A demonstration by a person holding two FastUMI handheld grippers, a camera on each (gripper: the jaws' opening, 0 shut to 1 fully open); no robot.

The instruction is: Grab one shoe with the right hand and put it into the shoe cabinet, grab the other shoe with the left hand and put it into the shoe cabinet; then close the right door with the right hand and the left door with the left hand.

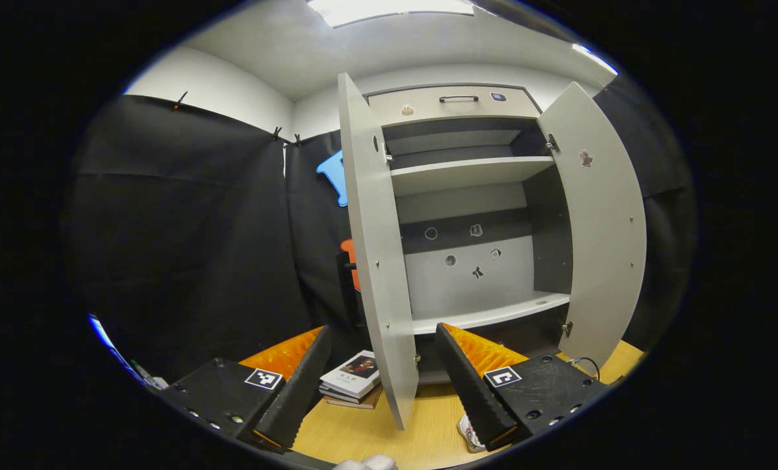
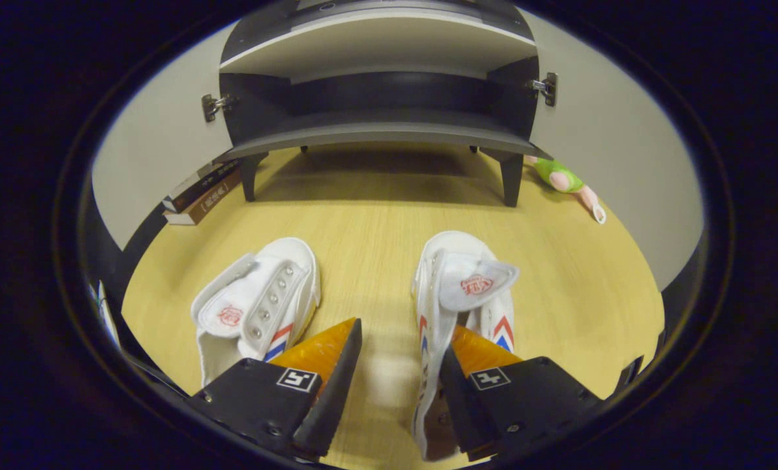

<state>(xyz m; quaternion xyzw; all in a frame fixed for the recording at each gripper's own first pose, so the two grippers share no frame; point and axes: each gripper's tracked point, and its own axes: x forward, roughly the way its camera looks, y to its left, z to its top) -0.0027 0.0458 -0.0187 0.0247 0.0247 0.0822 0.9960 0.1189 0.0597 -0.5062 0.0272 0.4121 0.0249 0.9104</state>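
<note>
Fingers of the right gripper (image 2: 399, 365) stand spread wide at the bottom centre of the right gripper view, one on each side of the near wall of a white canvas high-top shoe with red and blue chevron stripes (image 2: 461, 294); that finger reaches inside its opening, and whether either pad touches the fabric cannot be told. The shoe lies on the light wooden floor (image 2: 369, 215), its long axis running up the frame, toe toward the grey two-door shoe cabinet (image 2: 376, 124). A second matching white canvas shoe (image 2: 258, 300) lies lower left, tilted, toe up-frame.

In the left gripper view, the left gripper (image 1: 382, 378) is released, its ridged fingers parted, holding nothing, at bottom centre. Both flat cabinet doors stand open, smooth shelves bare.
</note>
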